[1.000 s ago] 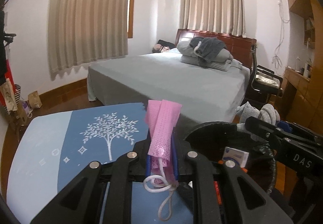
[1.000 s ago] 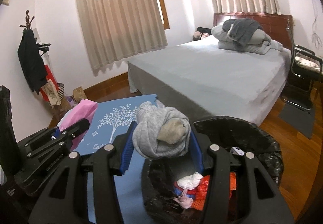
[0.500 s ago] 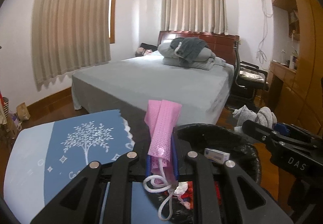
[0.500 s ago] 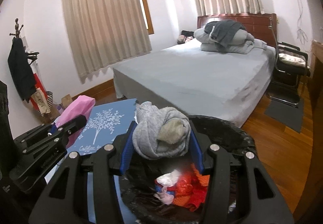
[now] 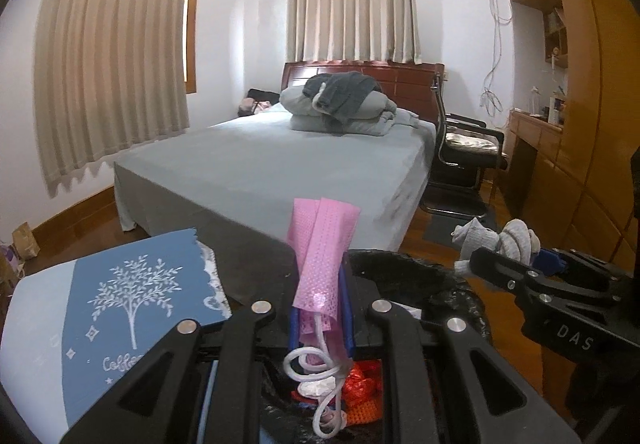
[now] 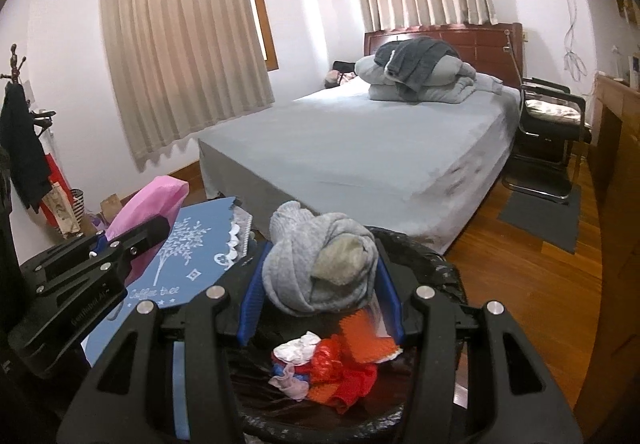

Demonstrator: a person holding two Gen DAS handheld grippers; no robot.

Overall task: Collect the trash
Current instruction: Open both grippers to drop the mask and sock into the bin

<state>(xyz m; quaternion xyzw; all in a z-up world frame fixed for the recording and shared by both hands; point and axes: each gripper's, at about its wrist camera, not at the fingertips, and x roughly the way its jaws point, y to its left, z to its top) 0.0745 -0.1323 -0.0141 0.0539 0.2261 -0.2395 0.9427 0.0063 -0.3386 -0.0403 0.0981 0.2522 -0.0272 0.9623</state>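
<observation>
My left gripper (image 5: 321, 318) is shut on a folded pink face mask (image 5: 321, 248); its white ear loop (image 5: 320, 376) dangles over the black-lined trash bin (image 5: 436, 280). In the right wrist view my right gripper (image 6: 320, 296) is shut on a balled grey sock (image 6: 320, 264), held above the same bin (image 6: 448, 264). Red, orange and white scraps (image 6: 332, 364) lie inside. Each view shows the other gripper: the right one with its sock (image 5: 504, 244) at right, the left one with the pink mask (image 6: 148, 204) at left.
A low table with a blue tree-print cloth (image 5: 132, 296) stands left of the bin. Behind it is a grey bed (image 6: 360, 148) with folded bedding. A black chair (image 5: 464, 160), a dark mat (image 6: 540, 216), wooden cabinets and a coat rack (image 6: 20, 124) line the room.
Both grippers have moved right, off the blue-cloth table and over the bin's opening. More of the trash inside shows. Both grips are unchanged.
</observation>
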